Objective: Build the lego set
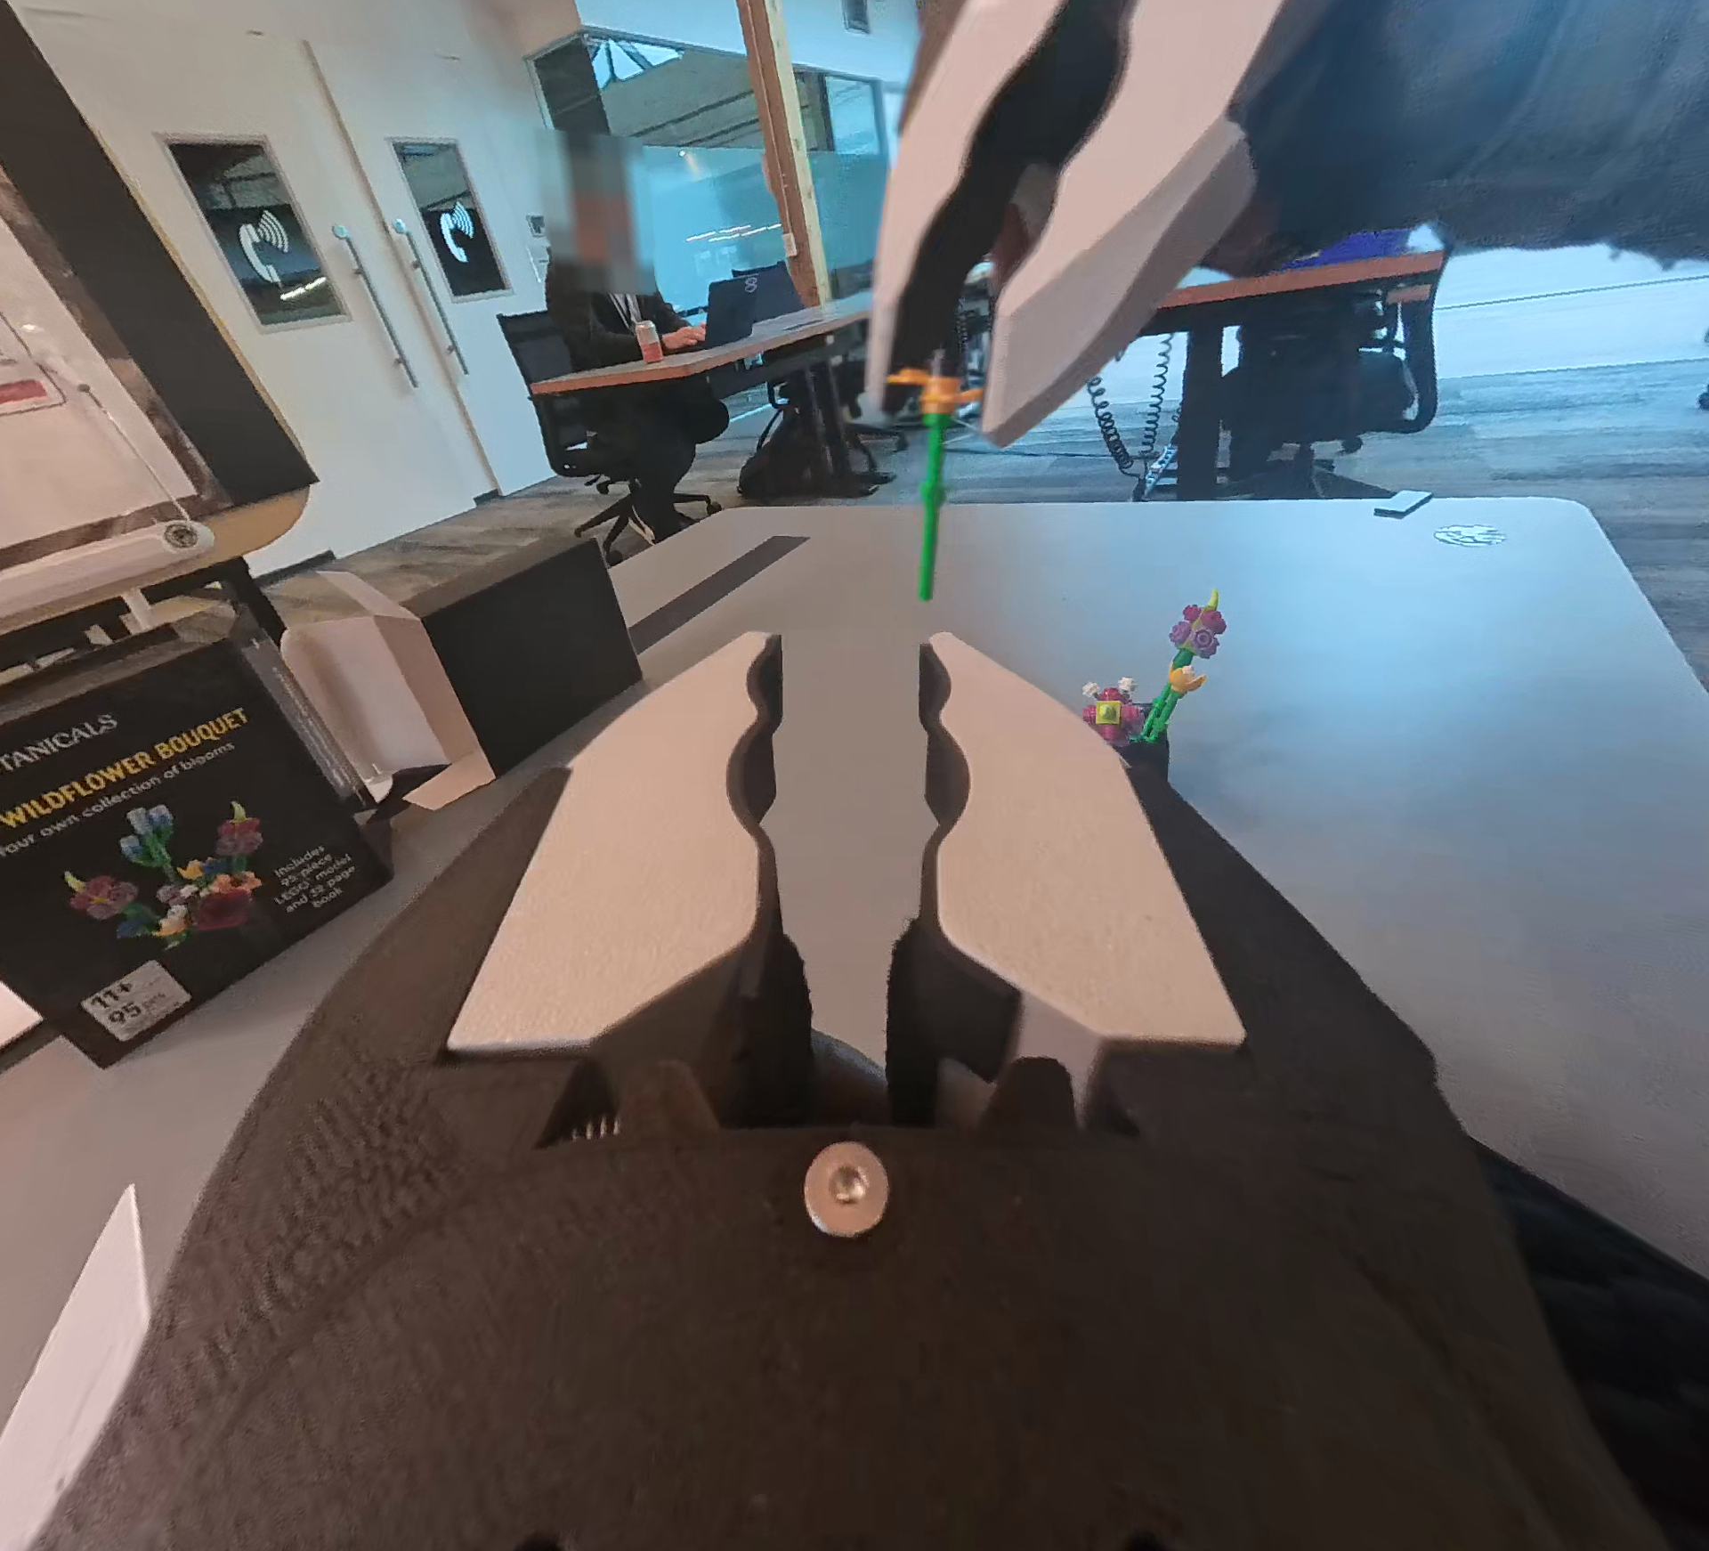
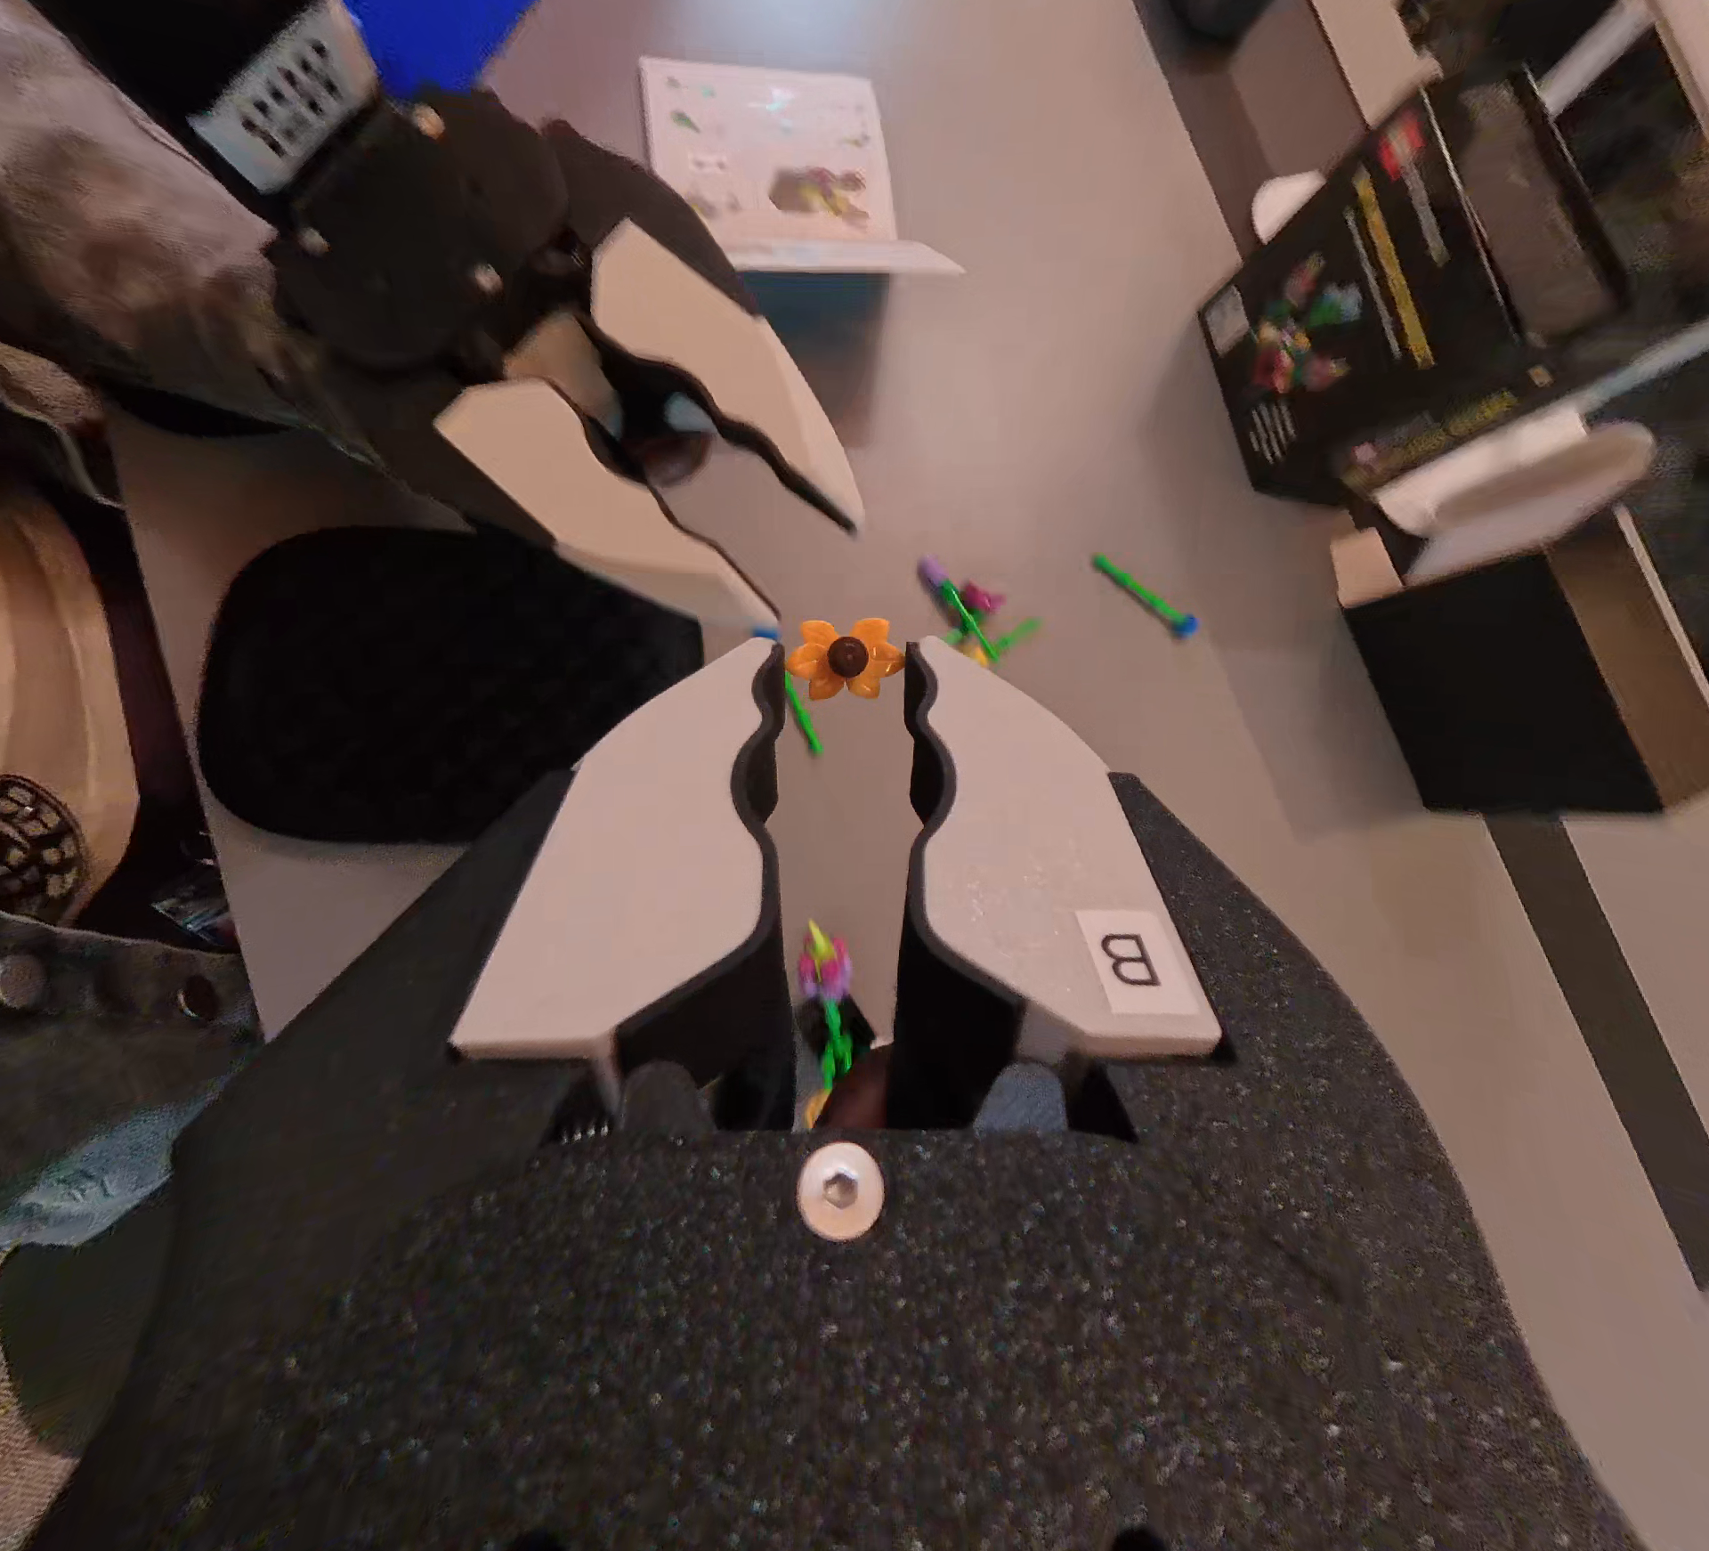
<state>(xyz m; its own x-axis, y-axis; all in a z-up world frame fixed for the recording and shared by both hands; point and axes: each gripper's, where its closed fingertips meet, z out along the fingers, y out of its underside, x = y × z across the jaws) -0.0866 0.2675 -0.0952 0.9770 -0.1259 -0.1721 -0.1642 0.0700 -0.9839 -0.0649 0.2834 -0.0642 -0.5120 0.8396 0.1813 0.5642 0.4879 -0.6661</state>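
My right gripper is shut on an orange Lego flower with a dark centre, gripping the bloom between its fingertips. In the left wrist view the right gripper comes down from the upper right, and the flower's green stem hangs below it above the grey table. My left gripper is open and empty, just below and in front of the stem. A small bouquet in a black vase stands to the right. It also shows beneath the right gripper.
Loose flower stems and a green stem with a blue end lie on the table. An open instruction booklet lies farther off. The black set box stands at the left edge. A person sits at a far desk. My right fingertips sit around 5 centimetres from my left ones.
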